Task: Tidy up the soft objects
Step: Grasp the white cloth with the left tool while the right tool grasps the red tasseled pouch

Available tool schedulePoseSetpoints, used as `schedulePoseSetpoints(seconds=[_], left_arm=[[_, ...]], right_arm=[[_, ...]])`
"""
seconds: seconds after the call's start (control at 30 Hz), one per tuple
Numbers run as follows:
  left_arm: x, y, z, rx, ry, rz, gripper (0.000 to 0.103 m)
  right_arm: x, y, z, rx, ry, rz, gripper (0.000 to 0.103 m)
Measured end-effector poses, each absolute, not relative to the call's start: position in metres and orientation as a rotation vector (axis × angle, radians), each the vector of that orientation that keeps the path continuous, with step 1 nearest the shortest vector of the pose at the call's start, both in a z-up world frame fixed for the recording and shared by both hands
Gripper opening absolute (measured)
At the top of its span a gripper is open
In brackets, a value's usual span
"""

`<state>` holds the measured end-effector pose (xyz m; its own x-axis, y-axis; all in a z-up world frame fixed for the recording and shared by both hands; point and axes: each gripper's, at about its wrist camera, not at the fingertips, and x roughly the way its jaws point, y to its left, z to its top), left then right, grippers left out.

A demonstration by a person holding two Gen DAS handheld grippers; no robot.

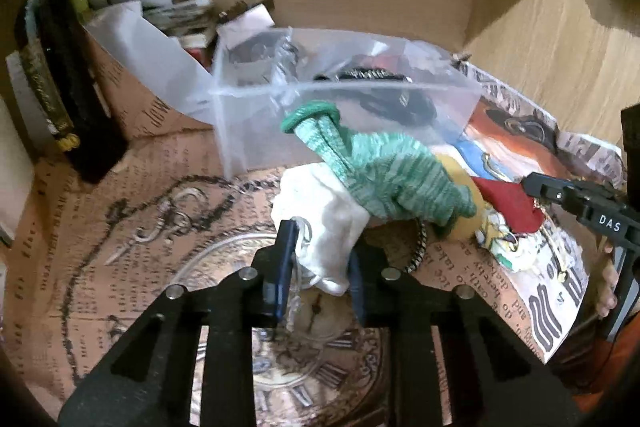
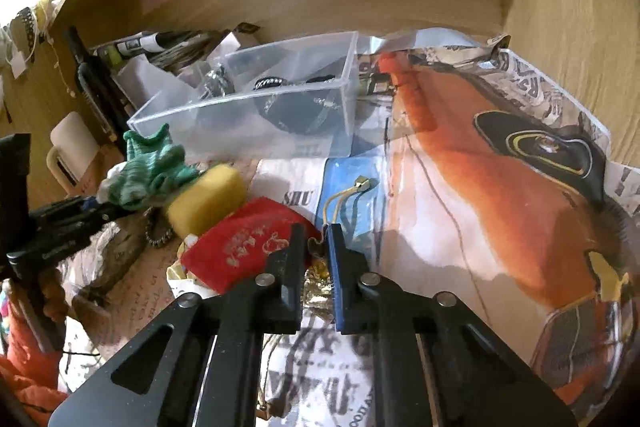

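Left wrist view first — my left claw (image 1: pixel 320 259) has its pads pinched on the white cloth pouch (image 1: pixel 320 211), low over the tabletop (image 1: pixel 80 267) with its printed paper covering. Just beyond it lies the green knitted sock (image 1: pixel 384 179), draped against the yellow sponge (image 1: pixel 460 183), with the clear plastic box (image 1: pixel 320 95) behind them. Over to the right wrist — my right claw (image 2: pixel 316 259) is squeezed nearly shut on the corner of the red embroidered pouch (image 2: pixel 240 247), gold drawstring (image 2: pixel 348 195) trailing ahead onto the newspaper. By my read we're early on: two soft items gripped, none yet sorted. The box holds only dark, beaded-looking bits, as far as I can tell, while sock and sponge wait in the heap — both pouches have yet to find a spot.
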<state>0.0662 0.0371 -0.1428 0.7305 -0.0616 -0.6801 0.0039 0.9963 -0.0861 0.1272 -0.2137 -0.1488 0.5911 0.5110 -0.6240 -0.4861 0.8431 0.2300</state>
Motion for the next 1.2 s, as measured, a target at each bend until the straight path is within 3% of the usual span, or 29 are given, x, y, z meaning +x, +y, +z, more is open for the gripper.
schedulePoseSetpoints(seconds=[0.7, 0.77, 0.83, 0.9, 1.1, 1.2], left_arm=[[0.05, 0.06, -0.069, -0.037, 0.528, 0.058, 0.019], [0.048, 0.061, -0.067, -0.04, 0.523, 0.058, 0.019], [0.049, 0.063, -0.068, -0.049, 0.527, 0.052, 0.019], [0.05, 0.065, -0.069, -0.058, 0.535, 0.047, 0.019], [0.053, 0.067, -0.077, -0.063, 0.56, 0.047, 0.019], [0.056, 0.067, -0.08, -0.071, 0.567, 0.05, 0.019]], right_arm=[[0.138, -0.212, -0.097, 0.004, 0.55, 0.566, 0.007], [0.142, -0.209, -0.106, -0.019, 0.598, 0.552, 0.012], [0.146, -0.21, -0.118, -0.025, 0.647, 0.549, 0.038], [0.147, -0.213, -0.131, -0.035, 0.682, 0.533, 0.042], [0.149, -0.22, -0.164, -0.044, 0.788, 0.556, 0.042], [0.146, -0.213, -0.165, -0.071, 0.781, 0.575, 0.022]])
